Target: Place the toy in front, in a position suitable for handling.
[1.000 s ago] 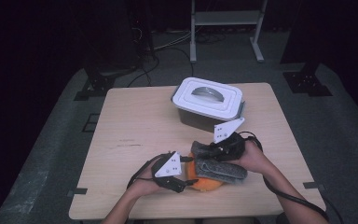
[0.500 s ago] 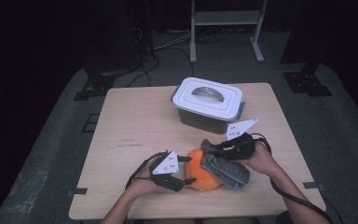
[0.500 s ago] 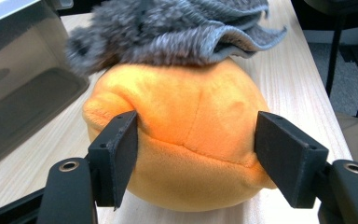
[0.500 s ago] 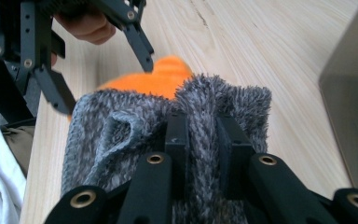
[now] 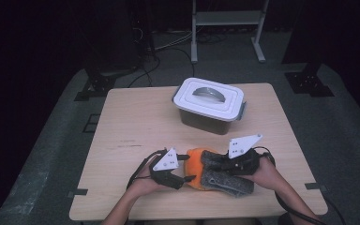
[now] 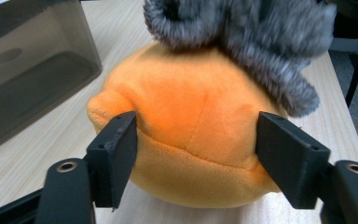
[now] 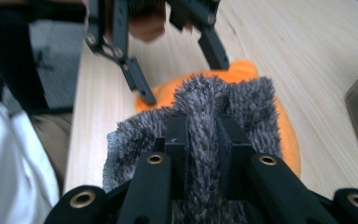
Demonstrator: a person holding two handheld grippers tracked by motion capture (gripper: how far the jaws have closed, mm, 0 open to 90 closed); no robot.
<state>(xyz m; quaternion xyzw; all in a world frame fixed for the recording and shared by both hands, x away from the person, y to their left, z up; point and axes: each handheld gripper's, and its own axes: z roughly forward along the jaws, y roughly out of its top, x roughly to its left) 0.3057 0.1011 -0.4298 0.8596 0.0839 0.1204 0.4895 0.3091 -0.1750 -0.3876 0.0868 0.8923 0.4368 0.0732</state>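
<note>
An orange plush ball [image 5: 193, 165] lies near the table's front edge with a grey furry cloth [image 5: 226, 182] draped over its right side. My left gripper [image 5: 187, 167] stands open at the ball's left end. Its jaws have just been opening, and the ball [image 6: 196, 126] sits between them with the pads [image 6: 116, 154] flanking it. My right gripper [image 5: 212, 165] comes in from the right and is shut on a fold of the grey cloth [image 7: 205, 102], which bulges up between its jaws [image 7: 203, 135]. The orange plush [image 7: 244, 70] shows beyond the fold.
A smoky plastic box with a white lid and handle [image 5: 209, 105] stands behind the plush at the table's middle back; its wall [image 6: 28, 79] is close on the left in the left gripper view. Bare tabletop [image 5: 131, 122] lies to the left.
My right gripper has moved right and toward the front edge with the grey cloth, uncovering more of the orange ball. The left hand has stayed in place.
</note>
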